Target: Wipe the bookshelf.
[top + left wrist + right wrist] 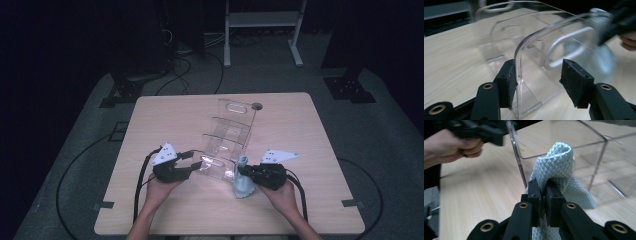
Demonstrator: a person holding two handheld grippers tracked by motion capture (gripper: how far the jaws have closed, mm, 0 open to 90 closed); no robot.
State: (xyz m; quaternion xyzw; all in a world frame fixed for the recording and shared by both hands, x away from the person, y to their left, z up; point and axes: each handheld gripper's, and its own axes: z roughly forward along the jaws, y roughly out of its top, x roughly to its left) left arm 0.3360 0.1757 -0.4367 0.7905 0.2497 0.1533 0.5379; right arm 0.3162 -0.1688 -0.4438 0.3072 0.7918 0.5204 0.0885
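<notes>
Clear acrylic rack [227, 145], mid-worktop [165, 115]: its walls are hard to trace against the wood, and your right claw [246, 171] and its pale blue cloth [243, 186] cover the near right corner. Your left claw [537, 80] stands part open astride the near end wall, one pad touching it, the other apart. Right claw pinched tight on the cloth, which hangs to the worktop just beside the rack; dark floor, cables and a white frame [262, 20] lie beyond.
</notes>
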